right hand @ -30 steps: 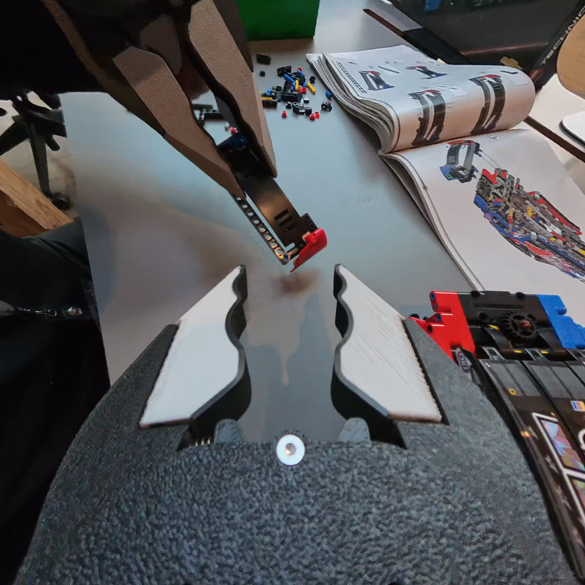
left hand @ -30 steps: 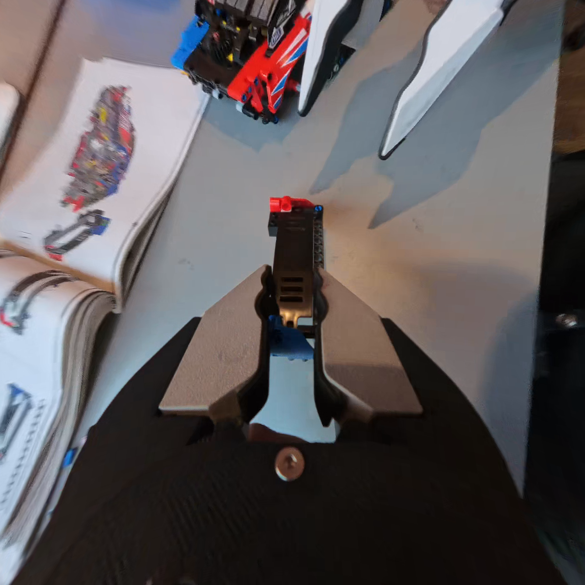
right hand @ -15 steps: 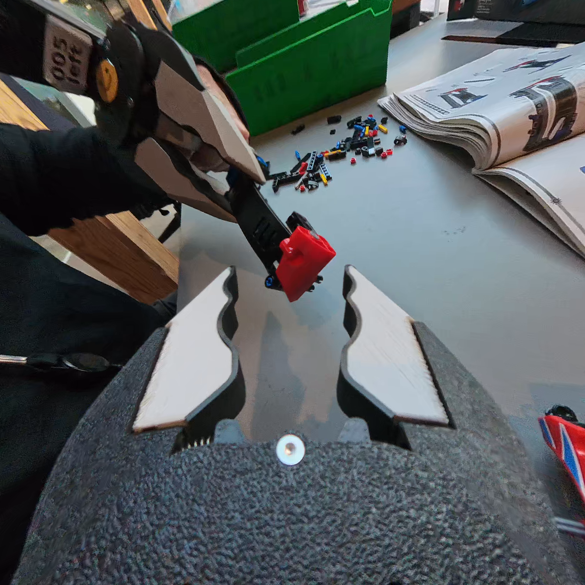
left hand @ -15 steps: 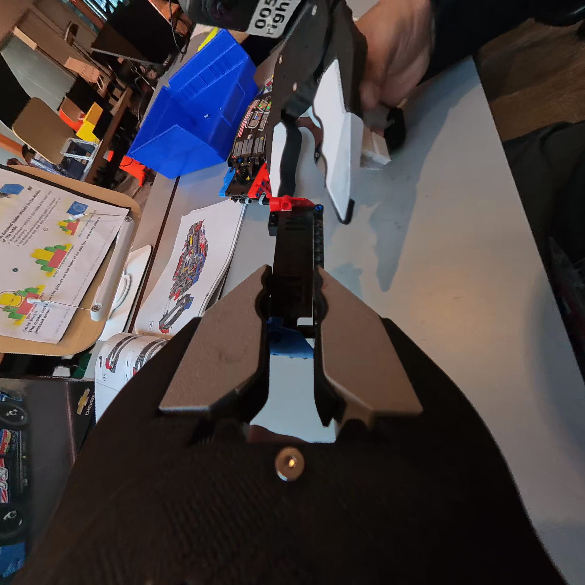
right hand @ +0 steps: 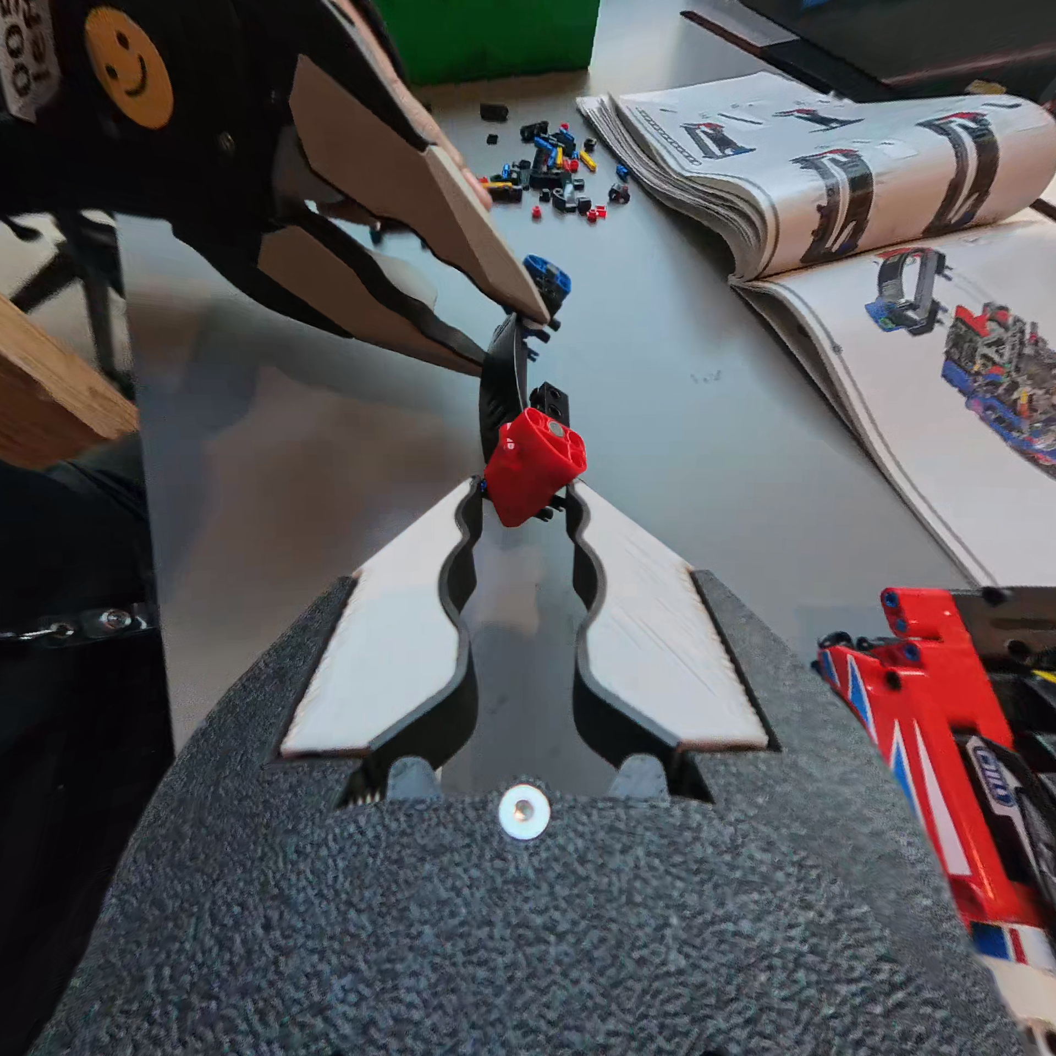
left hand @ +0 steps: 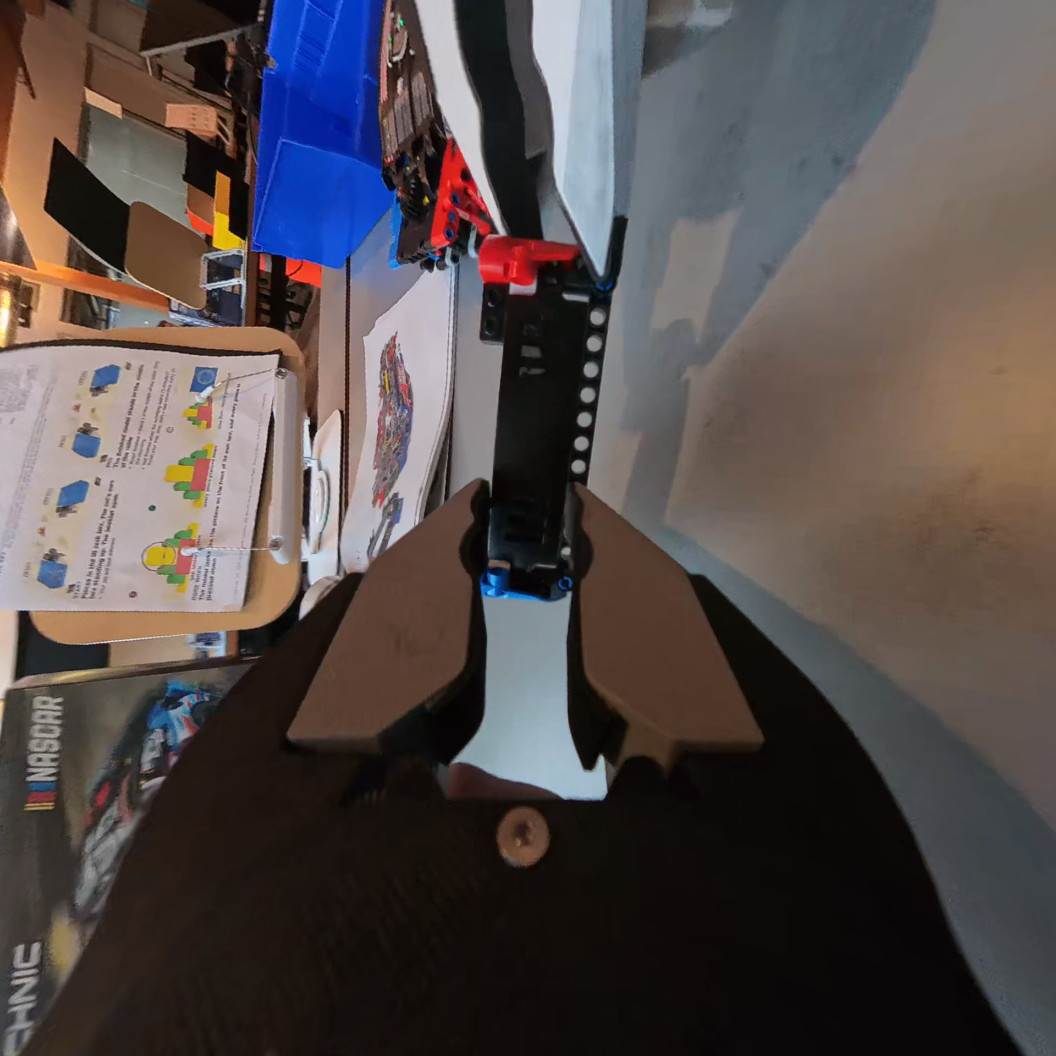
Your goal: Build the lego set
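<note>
Between both tips, left hand-held gripper [left hand: 528, 503] clamps black assembly [left hand: 543, 411].

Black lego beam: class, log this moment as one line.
left gripper: shut on black lego beam | right gripper: closing around red piece | car model: untouched

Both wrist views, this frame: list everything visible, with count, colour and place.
black panel assembly: one, black with a red block at its far end and blue pins near the fingers; held off the table.
car model: one, red, black and blue; table, lower right in the right wrist view.
loose parts: a scatter, mixed colours; far table.
instruction booklet: one, white, lying open.
green bin: one, far end.
blue bin: one, beyond the model.
printed sheet: one, on a tan board.
set box: one, dark, lower left in the left wrist view.
table: one, grey.
left gripper: one, tan fingers, clamped on the assembly.
right gripper: one, white fingers either side of the red block.
</note>
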Demonstrator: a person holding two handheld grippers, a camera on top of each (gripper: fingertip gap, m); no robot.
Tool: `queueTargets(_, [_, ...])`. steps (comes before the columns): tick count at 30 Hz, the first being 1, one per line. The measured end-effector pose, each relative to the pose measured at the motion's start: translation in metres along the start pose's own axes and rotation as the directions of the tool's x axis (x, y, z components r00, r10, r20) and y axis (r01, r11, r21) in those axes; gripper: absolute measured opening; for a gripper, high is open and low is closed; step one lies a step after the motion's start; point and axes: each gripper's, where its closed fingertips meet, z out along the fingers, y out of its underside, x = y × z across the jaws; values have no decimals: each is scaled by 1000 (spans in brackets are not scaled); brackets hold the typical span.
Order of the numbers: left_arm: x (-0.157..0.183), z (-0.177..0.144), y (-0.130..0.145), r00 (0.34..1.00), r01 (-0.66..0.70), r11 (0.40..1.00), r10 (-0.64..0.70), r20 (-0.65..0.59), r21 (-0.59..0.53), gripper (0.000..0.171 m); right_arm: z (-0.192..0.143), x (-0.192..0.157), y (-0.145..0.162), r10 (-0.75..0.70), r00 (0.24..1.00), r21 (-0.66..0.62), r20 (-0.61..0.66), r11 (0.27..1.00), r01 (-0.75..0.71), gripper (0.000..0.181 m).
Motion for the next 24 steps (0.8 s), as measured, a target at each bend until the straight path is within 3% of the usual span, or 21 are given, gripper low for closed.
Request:
queueTargets(7, [0,14,9,970,-240,969,242,33,-58,42,10,-13,23,-179,982,-174,-53,970,168,26])
queueTargets(9, [-5,11,15,962,-268,960,272,37,-84,55,12,-22,30,-208,978,-195,-25,960,199,31])
queueTargets(13, [-19,-12,34,990,-127,985,132,40,-119,63,18,-37,31,-230,973,-202,11,953,227,32])
queueTargets(16, [-23,-35,47,990,138,977,-133,42,-161,64,29,-51,30,-233,970,-221,63,945,241,33])
queueTargets(19, [-11,-53,50,889,453,866,-458,27,-214,71,41,-60,23,-214,972,-223,94,947,230,35])
queueTargets(22, [2,-73,64,805,583,750,-586,94,-312,64,41,-60,21,-241,964,-246,108,933,261,36])
queueTargets(24, [23,-82,63,645,734,580,-759,93,-354,54,35,-53,17,-250,963,-231,99,936,266,37])
